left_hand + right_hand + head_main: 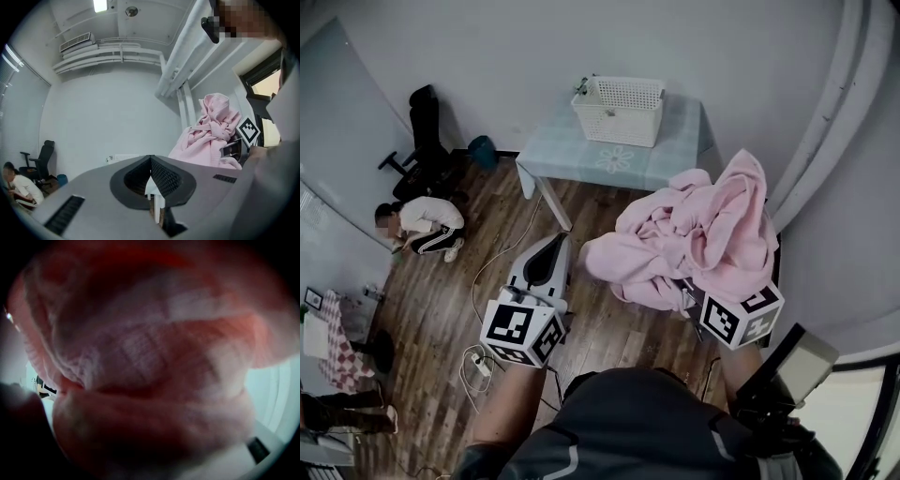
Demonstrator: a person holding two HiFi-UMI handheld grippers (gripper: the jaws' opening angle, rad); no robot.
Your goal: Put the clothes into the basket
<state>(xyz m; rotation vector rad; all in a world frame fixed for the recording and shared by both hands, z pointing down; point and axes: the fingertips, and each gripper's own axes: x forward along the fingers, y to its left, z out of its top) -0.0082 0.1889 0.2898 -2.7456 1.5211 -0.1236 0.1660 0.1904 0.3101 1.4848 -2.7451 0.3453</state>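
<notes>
The right gripper [698, 298] is clamped on a pink fleece garment [703, 234], well apart from the white perforated plastic basket [619, 112] on the pale blue table [572, 150]. The left gripper [553, 246] has its jaws together, empty.

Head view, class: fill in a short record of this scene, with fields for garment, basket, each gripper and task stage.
Garment: pink garment, bundled over the right gripper, off the floor
Basket: white basket on the pale table, apart from the garment
Left gripper: shut, nothing held
Right gripper: gripping the garment; cloth fills its view
Task stage: garment not yet in basket
</notes>
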